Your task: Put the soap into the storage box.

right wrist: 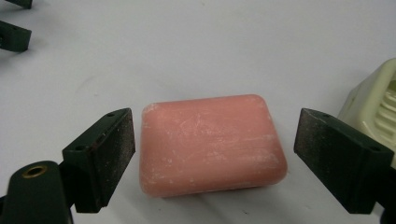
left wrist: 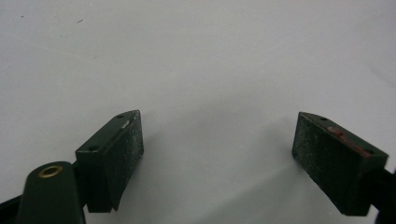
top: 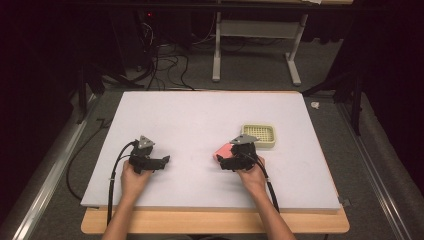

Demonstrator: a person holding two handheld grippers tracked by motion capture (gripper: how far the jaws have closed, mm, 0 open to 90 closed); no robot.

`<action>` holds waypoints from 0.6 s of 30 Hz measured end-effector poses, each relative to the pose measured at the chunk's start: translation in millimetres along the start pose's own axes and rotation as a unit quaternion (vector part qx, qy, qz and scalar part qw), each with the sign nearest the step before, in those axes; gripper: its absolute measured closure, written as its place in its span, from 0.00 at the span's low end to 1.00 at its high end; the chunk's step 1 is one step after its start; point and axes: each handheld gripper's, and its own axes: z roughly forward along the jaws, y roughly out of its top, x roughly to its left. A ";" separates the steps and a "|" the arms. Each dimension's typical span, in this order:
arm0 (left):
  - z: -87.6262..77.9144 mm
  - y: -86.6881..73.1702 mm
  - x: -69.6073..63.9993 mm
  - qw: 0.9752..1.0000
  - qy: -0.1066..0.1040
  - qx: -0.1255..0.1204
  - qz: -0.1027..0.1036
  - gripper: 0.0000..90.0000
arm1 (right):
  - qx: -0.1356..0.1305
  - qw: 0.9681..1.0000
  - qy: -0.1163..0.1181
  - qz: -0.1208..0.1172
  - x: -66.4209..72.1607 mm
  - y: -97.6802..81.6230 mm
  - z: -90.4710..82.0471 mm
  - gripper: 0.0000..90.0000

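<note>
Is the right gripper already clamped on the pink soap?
No. In the right gripper view its jaws stand open on either side of the pink soap, with gaps showing on both sides.

High view: fixed overhead, facing forward and down, far; covers the whole tabletop [top: 200, 120]. Left gripper view: close, low, facing bare tabletop. Right gripper view: close, low, facing soap [right wrist: 210, 142] and dish [right wrist: 373, 107]. Shared: soap and dish, high and right views.

Your left gripper [left wrist: 219, 140] — spread wide over the bare desk [left wrist: 201, 51].
Nothing sits between your two black fingers [left wrist: 112, 158]; the right-hand one carries a reddish smear along its top edge — and the pale surface shows only faint specks.
</note>
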 end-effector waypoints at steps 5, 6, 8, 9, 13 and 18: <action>0.0 0.0 0.0 1.000 0.000 0.000 0.000 0.19 | 0.015 1.000 -0.003 -0.005 1.9 -1.8 7.7 0.14; 0.0 0.0 0.0 1.000 0.000 0.000 0.000 0.19 | 0.017 1.000 -0.004 -0.003 2.0 -2.4 9.4 0.14; 0.0 0.0 0.0 1.000 0.000 0.000 0.000 0.19 | 0.020 1.000 -0.004 -0.002 1.6 -3.2 11.5 0.14; 0.0 0.0 0.0 1.000 0.000 0.000 0.000 0.19 | 0.024 1.000 -0.003 0.001 1.5 -3.7 12.6 0.13; 0.0 0.0 0.0 1.000 0.000 0.000 0.000 0.19 | 0.029 1.000 -0.007 0.002 2.6 -6.6 19.7 0.14; -0.1 0.0 0.1 1.000 0.000 0.001 0.000 0.19 | 0.041 0.999 -0.013 -0.002 4.9 -9.3 26.5 0.14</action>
